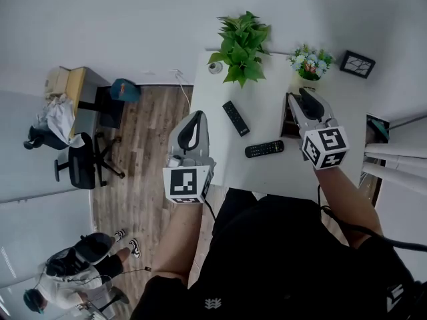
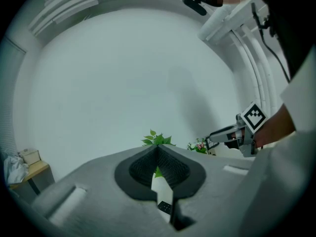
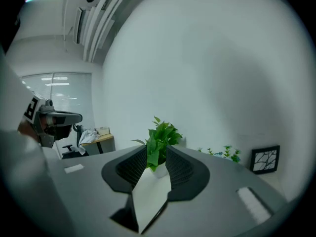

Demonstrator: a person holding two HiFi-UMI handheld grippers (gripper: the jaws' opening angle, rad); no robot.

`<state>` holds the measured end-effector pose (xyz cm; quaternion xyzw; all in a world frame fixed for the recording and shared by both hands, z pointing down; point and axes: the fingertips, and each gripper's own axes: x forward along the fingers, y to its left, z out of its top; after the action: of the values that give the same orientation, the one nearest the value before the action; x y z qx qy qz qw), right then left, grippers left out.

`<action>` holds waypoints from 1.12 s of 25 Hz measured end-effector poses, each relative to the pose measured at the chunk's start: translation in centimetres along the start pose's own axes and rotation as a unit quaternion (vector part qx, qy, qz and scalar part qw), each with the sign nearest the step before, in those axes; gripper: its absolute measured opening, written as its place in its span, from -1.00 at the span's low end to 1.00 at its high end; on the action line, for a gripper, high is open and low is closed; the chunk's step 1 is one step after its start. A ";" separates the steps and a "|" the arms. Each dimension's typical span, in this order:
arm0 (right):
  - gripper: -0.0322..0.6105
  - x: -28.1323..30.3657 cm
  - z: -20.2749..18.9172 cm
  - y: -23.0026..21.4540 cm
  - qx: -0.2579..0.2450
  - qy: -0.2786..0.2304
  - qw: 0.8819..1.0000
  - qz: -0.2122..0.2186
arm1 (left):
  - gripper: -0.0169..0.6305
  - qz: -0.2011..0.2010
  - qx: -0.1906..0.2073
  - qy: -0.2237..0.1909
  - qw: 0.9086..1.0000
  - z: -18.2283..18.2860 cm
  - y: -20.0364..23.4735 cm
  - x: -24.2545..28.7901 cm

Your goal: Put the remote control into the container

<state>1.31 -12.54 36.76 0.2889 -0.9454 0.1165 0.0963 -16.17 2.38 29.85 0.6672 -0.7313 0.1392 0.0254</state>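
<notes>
Black-clad torso and two forearms nearest; both tongs hover short of the remotes.

The left tongs (image 1: pixel 196 116) are closed tip to tip on nothing and hang at the left edge of the white surface (image 1: pixel 267 172), partly over the wood floor. The right tongs (image 1: pixel 301 97) stand apart and empty, above what looks like the dark container (image 1: pixel 285 122) on the right side. The nearer remote (image 1: pixel 264 149) lies flat between the two. Its long axis runs crosswise and its right end is near the container, so the right hand looks the better placed. A second remote (image 1: pixel 235 118) lies farther on, slanted. Bare surface surrounds both, though the near edge is close behind the nearer remote. The plant (image 1: pixel 241 45) stands well apart at the back.
</notes>
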 end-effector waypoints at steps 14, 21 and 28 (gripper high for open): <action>-0.54 7.3 -4.1 8.6 -0.016 0.068 0.998 0.006 | -0.94 -0.018 -0.014 0.010 1.000 -5.7 9.2 1.2; -0.53 11.3 -7.8 12.9 -0.032 0.118 0.992 0.014 | -0.94 -0.037 -0.032 -0.007 0.999 -8.4 12.9 1.7; -0.50 15.1 -12.1 14.4 -0.028 0.164 0.986 0.020 | -0.94 -0.048 -0.057 0.002 0.997 -11.7 15.6 3.7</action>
<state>-17.77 -5.52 49.73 0.2443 -0.9252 0.1380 0.2555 -33.65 2.67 39.24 0.6989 -0.7050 0.0971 0.0718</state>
